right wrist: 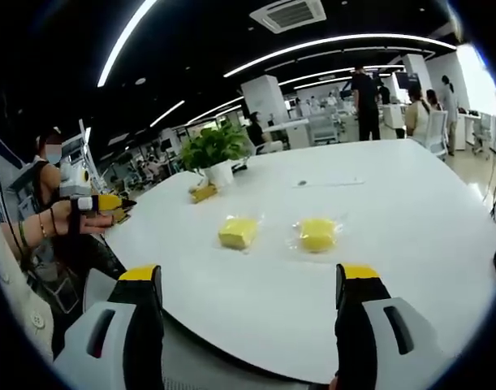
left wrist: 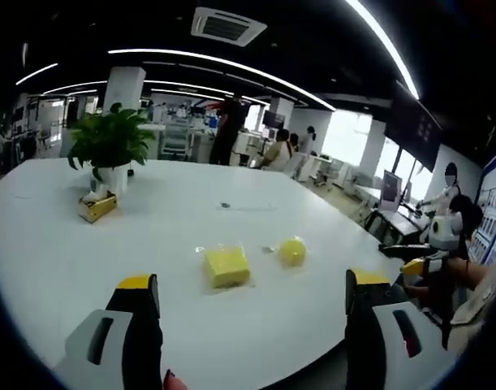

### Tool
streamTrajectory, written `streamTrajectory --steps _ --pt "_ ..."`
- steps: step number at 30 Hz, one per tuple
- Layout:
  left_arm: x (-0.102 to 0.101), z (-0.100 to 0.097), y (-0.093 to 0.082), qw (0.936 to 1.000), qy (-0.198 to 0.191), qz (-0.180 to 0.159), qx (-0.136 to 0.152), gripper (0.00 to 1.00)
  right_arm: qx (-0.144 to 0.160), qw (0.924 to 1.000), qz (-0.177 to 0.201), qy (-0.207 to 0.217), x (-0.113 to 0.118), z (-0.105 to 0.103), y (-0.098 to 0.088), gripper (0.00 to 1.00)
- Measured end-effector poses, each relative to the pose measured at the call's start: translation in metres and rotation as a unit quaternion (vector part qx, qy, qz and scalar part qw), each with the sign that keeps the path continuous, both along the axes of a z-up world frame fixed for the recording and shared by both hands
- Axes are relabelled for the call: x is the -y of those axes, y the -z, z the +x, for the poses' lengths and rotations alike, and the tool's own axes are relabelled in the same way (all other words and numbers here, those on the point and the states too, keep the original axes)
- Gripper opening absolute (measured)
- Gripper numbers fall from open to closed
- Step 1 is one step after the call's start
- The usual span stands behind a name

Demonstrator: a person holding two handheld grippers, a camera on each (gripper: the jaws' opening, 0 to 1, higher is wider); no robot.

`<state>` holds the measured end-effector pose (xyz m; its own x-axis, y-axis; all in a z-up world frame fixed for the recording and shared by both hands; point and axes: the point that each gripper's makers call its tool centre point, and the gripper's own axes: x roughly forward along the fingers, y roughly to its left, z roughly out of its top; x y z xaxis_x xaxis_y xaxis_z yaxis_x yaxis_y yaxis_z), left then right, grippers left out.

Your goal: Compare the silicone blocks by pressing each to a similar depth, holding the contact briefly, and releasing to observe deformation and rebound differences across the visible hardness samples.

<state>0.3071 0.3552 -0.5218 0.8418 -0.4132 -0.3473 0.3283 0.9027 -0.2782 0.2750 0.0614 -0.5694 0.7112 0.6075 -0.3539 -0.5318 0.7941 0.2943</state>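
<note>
Left gripper view: left claw (left wrist: 252, 296) spread wide, empty, above glossy white bench (left wrist: 61, 252). Yellow square silicone block in clear wrap (left wrist: 226, 266) lies beside rounder yellow silicone block (left wrist: 292, 251).

Right gripper view: right claw (right wrist: 249, 288) spread wide, empty; both blocks (right wrist: 238, 231) (right wrist: 317, 234) mid-bench, apart, untouched.

Curved ceiling light strips (left wrist: 231, 69) illuminate the room brightly. Windows (left wrist: 349, 134) overexpose. The white surface (right wrist: 410, 211) reflects diffuse glare; shadows are faint. Fisheye distortion bends edges; distant areas appear soft.
</note>
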Motion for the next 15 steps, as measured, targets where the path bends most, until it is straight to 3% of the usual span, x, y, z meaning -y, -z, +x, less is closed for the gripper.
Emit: streamTrajectory --steps 3,8,15 --pt "-0.007 0.017 -0.005 0.9996 -0.006 -0.028 0.0 0.93 -0.003 1.0 -0.002 -0.003 -0.002 0.004 0.001 0.82" --pt "-0.009 0.044 -0.004 0.9988 0.003 -0.047 -0.007 0.89 -0.009 0.9999 -0.006 -0.007 -0.004 0.009 0.002 0.82" --pt "0.007 0.079 0.01 0.9984 0.043 -0.03 -0.023 0.86 -0.017 0.9997 -0.014 -0.011 -0.003 0.02 0.003 0.82"
